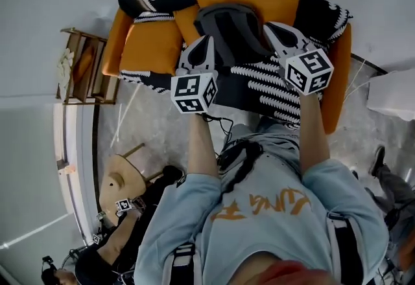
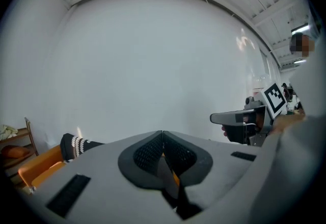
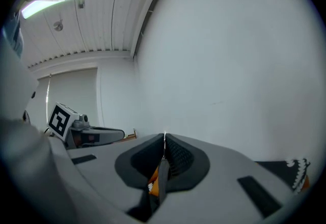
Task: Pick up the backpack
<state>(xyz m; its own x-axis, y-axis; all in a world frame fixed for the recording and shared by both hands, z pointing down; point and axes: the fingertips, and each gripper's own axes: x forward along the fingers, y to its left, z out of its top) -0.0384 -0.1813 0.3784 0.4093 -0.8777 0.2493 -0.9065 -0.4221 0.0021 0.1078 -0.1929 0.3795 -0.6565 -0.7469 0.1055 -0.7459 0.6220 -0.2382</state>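
Observation:
A dark grey backpack (image 1: 230, 34) lies on the seat of an orange sofa (image 1: 155, 44) draped with a black-and-white blanket (image 1: 266, 86). My left gripper (image 1: 206, 41) hovers at the backpack's left edge and my right gripper (image 1: 273, 28) at its right edge. Whether either touches it, I cannot tell. In the left gripper view the left gripper (image 2: 163, 134) has its jaws pressed together with nothing between them. The right gripper (image 3: 164, 137) looks the same in its own view. Both point at a white wall, and the backpack is hidden below the jaws there.
A wooden rack (image 1: 84, 67) stands left of the sofa. A wooden stool (image 1: 123, 183) and a seated person (image 1: 110, 245) are at the lower left. A white box (image 1: 392, 92) and someone's shoe (image 1: 378, 162) are at the right. Cables (image 1: 224, 125) trail on the floor.

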